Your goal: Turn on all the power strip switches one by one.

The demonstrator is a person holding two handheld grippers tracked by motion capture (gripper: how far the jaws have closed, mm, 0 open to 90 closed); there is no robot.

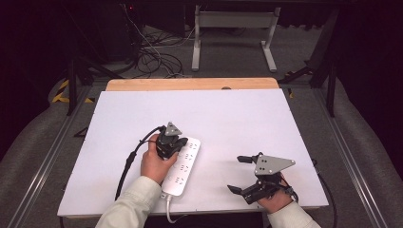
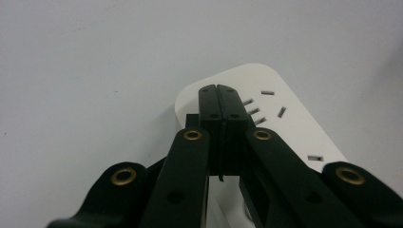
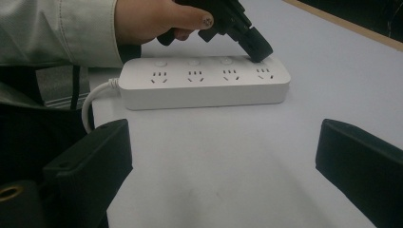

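The left hand-held gripper (image 1: 177,142) has its jaws pressed fully together, gripping nothing, their joined tip touching the far end of the white power strip (image 1: 182,168) beside the last socket, seemingly on its switch button; to press well, push straight down on the button so the tip does not skid off or tilt the strip; the strip lies at about 7 o'clock on the white surface (image 1: 247,118); the right hand-held gripper (image 1: 240,174) waits wide open and empty at 5 o'clock.

Grey floor (image 1: 223,50), tangled cables (image 1: 152,52)
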